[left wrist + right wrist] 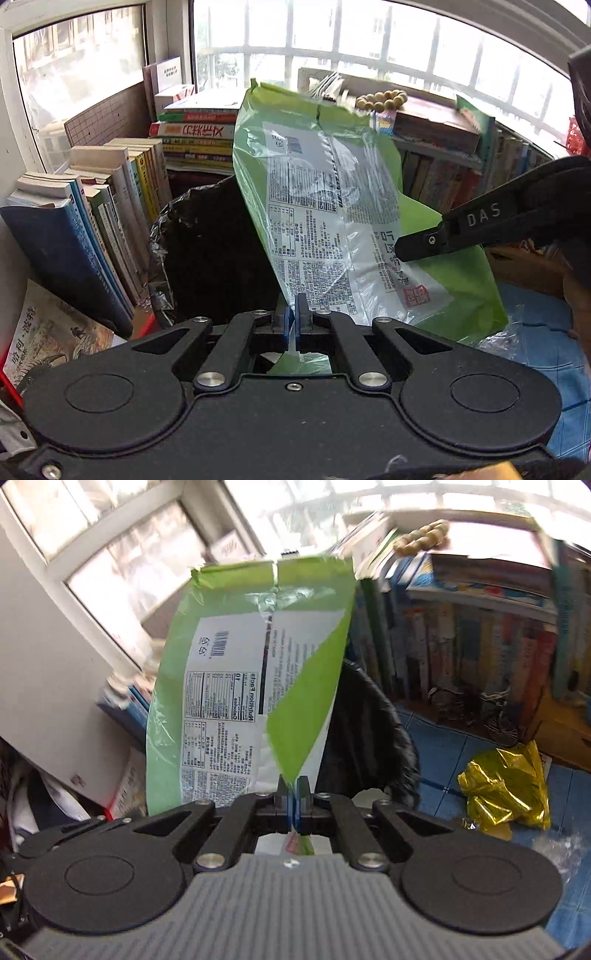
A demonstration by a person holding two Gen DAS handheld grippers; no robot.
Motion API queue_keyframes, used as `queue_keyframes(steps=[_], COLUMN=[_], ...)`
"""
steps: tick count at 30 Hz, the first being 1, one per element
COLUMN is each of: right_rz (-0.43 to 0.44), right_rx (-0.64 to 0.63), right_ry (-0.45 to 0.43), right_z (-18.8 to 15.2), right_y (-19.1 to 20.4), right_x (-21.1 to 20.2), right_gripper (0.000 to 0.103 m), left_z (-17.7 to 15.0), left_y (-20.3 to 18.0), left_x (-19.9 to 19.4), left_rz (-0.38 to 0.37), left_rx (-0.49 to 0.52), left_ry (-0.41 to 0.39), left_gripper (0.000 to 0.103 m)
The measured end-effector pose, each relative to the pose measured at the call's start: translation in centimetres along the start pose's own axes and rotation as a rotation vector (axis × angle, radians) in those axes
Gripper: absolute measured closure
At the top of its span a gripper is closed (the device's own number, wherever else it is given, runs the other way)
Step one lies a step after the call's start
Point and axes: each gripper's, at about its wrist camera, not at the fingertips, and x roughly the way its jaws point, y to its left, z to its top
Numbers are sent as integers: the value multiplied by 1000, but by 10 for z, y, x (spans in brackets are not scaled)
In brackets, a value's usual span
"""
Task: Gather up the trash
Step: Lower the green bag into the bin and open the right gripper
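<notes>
We hold one green bag [325, 206] with both grippers. The left gripper [293, 314] has its jaws closed on the bag's lower edge, with film pinched between the blue pads [284, 325]. The right gripper [295, 794] is likewise closed on the bag [243, 686], clamping a corner of it. In the left view, the right gripper [402, 251] enters from the right and meets the bag's far side.

The bag hangs in the air, label side toward both cameras, with its torn top edge farthest from them. It sits in front of a bin [210, 251] lined with black plastic. In the right view the bin [369, 738] stands just behind the bag.

A crumpled gold wrapper [506, 786] lies on the blue floor [443, 746], right of the bin. Books [92, 221] stand left of the bin.
</notes>
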Motion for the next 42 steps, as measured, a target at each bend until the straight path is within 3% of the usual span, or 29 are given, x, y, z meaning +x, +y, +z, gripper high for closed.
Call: queue_keyframes(steps=[6, 8, 10, 18, 19, 21, 23, 26, 30, 42], right_rz=[-131, -187, -224, -293, -301, -315, -323, -314, -252, -79], right_rx=[-69, -105, -129, -137, -136, -133, -122, -106, -105, -39], right_ry=[224, 290, 349, 526, 538, 570, 596, 570, 485, 155], right_z=[14, 12, 10, 7, 5, 0, -5, -8, -3, -2], right_y=[15, 18, 20, 25, 24, 22, 20, 20, 23, 7], right_x=[66, 85, 102, 166, 173, 185, 195, 188, 149, 8], right_gripper=[98, 98, 98, 94, 93, 72, 63, 55, 41, 28], left_z=[-13, -17, -20, -31, -32, -33, -33, -32, -32, -32], left_y=[10, 14, 17, 18, 19, 20, 20, 21, 17, -6], left_x=[14, 12, 10, 0, -1, -3, -4, -7, -11, -26], left_rz=[-3, -11, -12, -10, -13, -18, -22, -33, -37, -52], left_rx=[-5, -26, -26, 8, 9, 4, -1, -5, -3, 29], left_ry=[89, 91, 85, 69, 68, 64, 63, 59, 55, 34], left_gripper=[90, 73, 64, 58, 58, 58, 57, 57, 57, 56])
